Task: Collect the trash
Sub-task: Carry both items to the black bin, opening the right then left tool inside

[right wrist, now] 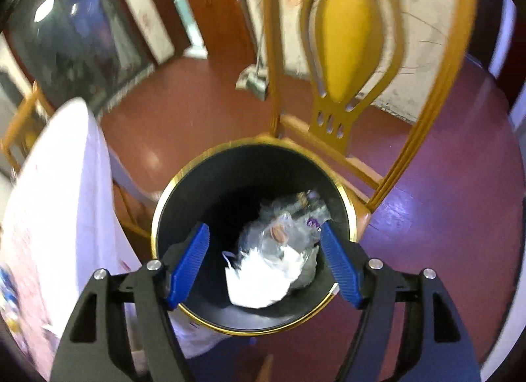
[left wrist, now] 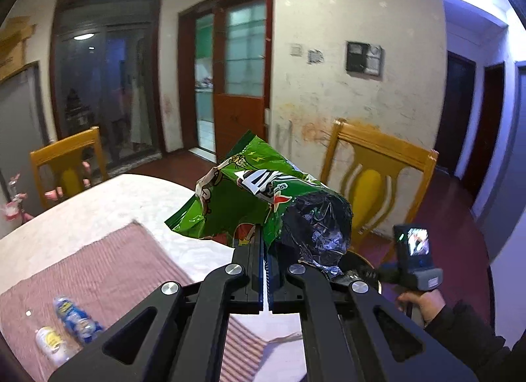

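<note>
My left gripper [left wrist: 265, 237] is shut on a crumpled green snack bag [left wrist: 259, 194] with a silver inside, held up above the table edge. My right gripper [right wrist: 264, 244] is open and empty, right above a black trash bin with a gold rim [right wrist: 171, 191]. White paper and clear plastic trash [right wrist: 273, 257] lie in the bin. The right gripper's body [left wrist: 414, 257] and the hand holding it show at the right of the left wrist view, over the bin's rim [left wrist: 360, 255].
A round white table [left wrist: 108, 198] carries a pink striped placemat [left wrist: 98, 270] with two small bottles [left wrist: 72, 319] at its near left. Wooden chairs stand behind the bin [right wrist: 361, 63] and at the table's far left [left wrist: 69, 158]. The floor is dark red.
</note>
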Action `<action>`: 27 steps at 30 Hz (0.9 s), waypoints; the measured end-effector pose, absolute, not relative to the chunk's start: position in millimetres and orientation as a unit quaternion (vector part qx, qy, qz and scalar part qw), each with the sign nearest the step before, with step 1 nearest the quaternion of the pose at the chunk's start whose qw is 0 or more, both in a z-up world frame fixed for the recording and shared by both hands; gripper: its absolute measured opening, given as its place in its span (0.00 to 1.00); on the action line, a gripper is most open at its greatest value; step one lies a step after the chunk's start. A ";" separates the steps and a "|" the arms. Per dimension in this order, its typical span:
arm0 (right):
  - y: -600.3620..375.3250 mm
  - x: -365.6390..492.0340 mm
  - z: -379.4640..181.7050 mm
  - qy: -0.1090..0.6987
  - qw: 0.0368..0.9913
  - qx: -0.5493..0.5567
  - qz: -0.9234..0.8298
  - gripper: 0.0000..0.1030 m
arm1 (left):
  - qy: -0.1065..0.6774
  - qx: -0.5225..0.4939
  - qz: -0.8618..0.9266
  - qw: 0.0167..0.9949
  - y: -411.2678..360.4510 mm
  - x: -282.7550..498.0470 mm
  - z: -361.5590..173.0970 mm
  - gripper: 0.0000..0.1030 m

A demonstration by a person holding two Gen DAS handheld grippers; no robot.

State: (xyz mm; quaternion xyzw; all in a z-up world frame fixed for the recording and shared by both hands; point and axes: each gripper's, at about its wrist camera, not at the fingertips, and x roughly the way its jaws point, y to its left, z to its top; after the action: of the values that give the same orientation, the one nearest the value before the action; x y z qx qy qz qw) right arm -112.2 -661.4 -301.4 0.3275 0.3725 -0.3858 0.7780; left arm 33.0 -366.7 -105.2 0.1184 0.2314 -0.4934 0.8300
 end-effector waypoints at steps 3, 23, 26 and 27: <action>-663.1 -138.9 -277.7 0.327 0.775 0.340 -0.421 0.78 | 0.248 0.121 -0.521 0.808 -392.6 29.7 -120.4 0.00; -665.5 -215.6 -231.8 0.239 0.773 0.360 -0.465 0.78 | 0.373 0.253 -0.539 0.712 -612.7 -21.0 -303.7 0.68; -664.7 -215.8 -232.0 0.237 0.774 0.360 -0.463 0.78 | 0.385 0.245 -0.531 0.714 -615.1 -16.6 -307.7 0.74; -663.1 -216.6 -231.2 0.236 0.774 0.360 -0.464 0.78 | 0.384 0.248 -0.527 0.716 -616.1 -15.2 -306.2 0.74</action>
State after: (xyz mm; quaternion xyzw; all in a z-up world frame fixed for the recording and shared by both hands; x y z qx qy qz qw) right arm -216.6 -663.1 -231.2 0.3598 0.2362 -0.4640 0.7743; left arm -15.2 -616.1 -306.1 0.2482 0.3842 -0.5272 0.7161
